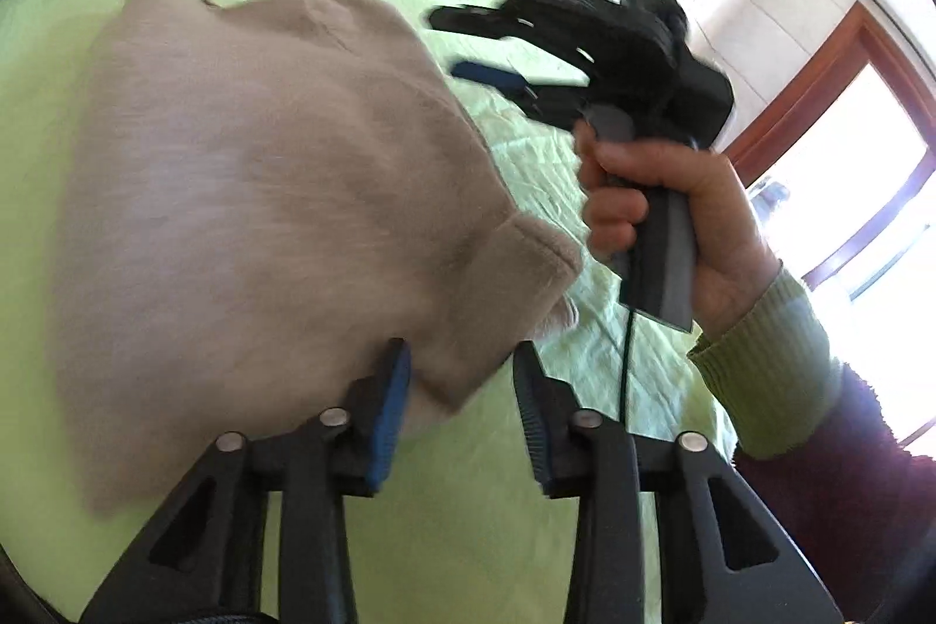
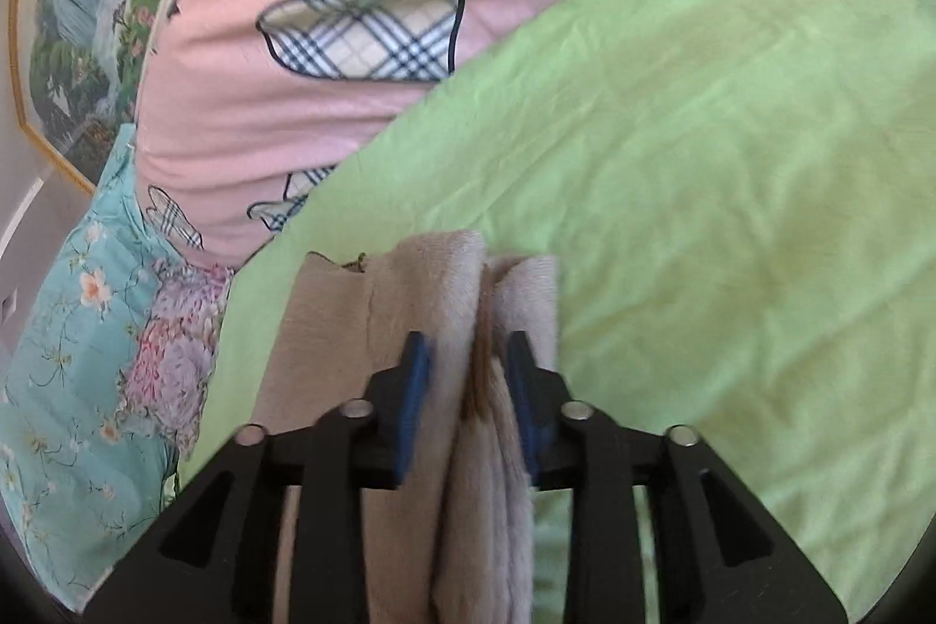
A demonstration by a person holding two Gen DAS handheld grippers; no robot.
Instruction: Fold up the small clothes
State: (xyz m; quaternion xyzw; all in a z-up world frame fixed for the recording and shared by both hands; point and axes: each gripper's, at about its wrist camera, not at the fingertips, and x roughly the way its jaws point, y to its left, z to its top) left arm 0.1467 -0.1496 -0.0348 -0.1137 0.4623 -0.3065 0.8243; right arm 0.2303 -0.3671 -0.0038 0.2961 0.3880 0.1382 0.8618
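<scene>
Left gripper [image 1: 462, 402] at the bottom centre of its frame stands with jaws wide apart; a corner of the beige garment [image 1: 251, 191] lies between them, touching the left blue pad, not clamped. Right gripper [image 2: 468, 390], low centre in its own view, has its jaws part-way closed against a bunched, folded edge of the beige garment [image 2: 462, 448]. That cloth spreads over the left and middle of the left wrist view, blurred, on a green bedspread [image 1: 456, 554]. At right there, a hand [image 1: 673, 226] grips the right tool's handle. Beyond, upper frame, a pink quilt [image 2: 304, 97] with plaid patches; a floral pillow [image 2: 76, 361] at lower left.
</scene>
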